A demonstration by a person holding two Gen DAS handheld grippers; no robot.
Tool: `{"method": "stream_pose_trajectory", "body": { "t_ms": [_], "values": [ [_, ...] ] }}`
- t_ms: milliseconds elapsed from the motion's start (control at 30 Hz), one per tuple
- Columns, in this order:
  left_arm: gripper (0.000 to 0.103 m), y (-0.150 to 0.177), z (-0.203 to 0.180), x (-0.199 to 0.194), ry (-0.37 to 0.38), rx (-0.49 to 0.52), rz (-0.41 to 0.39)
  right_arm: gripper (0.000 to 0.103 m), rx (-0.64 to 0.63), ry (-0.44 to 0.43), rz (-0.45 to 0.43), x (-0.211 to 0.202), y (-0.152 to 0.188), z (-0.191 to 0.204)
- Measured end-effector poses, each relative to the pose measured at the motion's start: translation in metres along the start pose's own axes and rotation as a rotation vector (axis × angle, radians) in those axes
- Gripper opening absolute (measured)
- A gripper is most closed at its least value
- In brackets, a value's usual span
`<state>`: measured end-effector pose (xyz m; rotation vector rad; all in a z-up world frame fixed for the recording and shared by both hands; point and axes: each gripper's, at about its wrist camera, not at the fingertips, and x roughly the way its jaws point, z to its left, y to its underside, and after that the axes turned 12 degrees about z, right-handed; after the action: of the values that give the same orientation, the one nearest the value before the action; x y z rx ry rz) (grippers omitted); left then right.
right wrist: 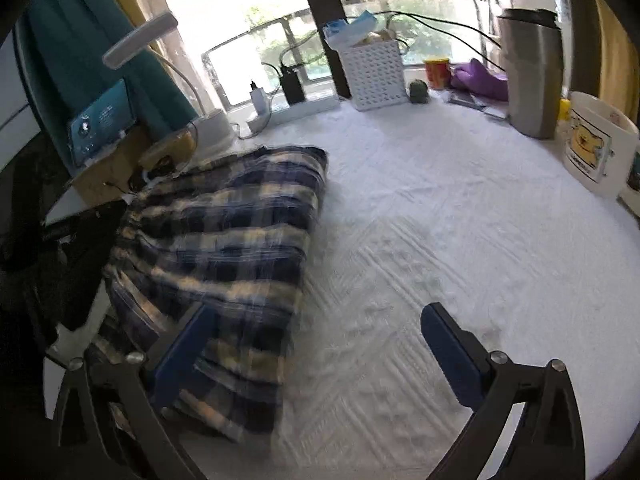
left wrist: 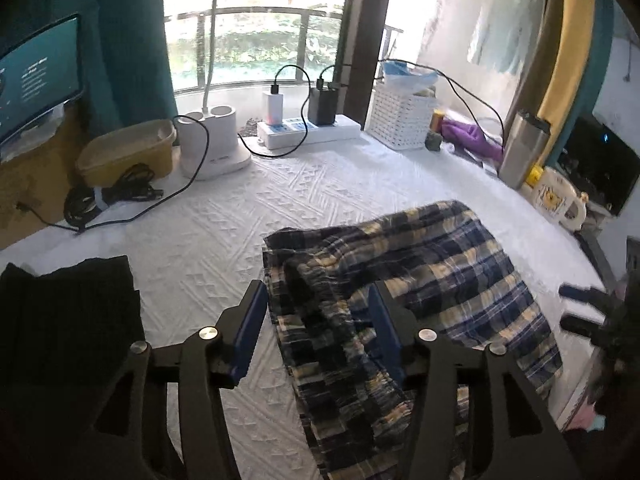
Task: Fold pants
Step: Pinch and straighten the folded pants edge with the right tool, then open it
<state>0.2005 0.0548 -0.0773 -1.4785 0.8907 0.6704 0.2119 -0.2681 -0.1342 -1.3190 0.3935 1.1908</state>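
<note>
Above the folded plaid pants (left wrist: 400,280), both tongs angled downward: left tongs (left wrist: 316,300) half-spread, right tongs (right wrist: 320,320) wide, neither gripping.

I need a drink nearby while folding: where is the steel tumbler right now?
The steel tumbler stands upright at the far right of the white table, by the window, between the purple cloth and the cream mug.

Left gripper (left wrist: 316,320) fingers (left wrist: 250,328) parted over crumpled plaid pants (left wrist: 420,280) on bedspread (left wrist: 320,192).
</note>
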Motion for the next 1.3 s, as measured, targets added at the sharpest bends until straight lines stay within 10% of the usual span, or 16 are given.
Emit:
{"method": "stream_pose_trajectory", "body": {
  "t_ms": [400,533,700,900,1300],
  "values": [
    [0.054,0.007,0.001,0.014,0.003,0.03,0.05,0.103,-0.024,0.026,0.027,0.02,-0.034,0.004],
    [0.054,0.011,0.001,0.017,0.043,0.012,0.064,0.07,-0.034,0.006,0.057,0.035,-0.043,0.004],
    [0.054,0.013,-0.006,0.03,0.059,-0.006,0.099,0.056,-0.038,-0.065,0.096,0.056,-0.051,0.008],
    [0.056,0.015,-0.007,0.048,0.005,-0.007,0.128,0.025,-0.072,0.043,0.109,0.065,-0.058,0.014],
    [0.043,0.007,-0.006,0.053,-0.004,0.019,0.117,0.019,-0.052,0.109,0.095,0.061,-0.059,0.003]
  ]
}}
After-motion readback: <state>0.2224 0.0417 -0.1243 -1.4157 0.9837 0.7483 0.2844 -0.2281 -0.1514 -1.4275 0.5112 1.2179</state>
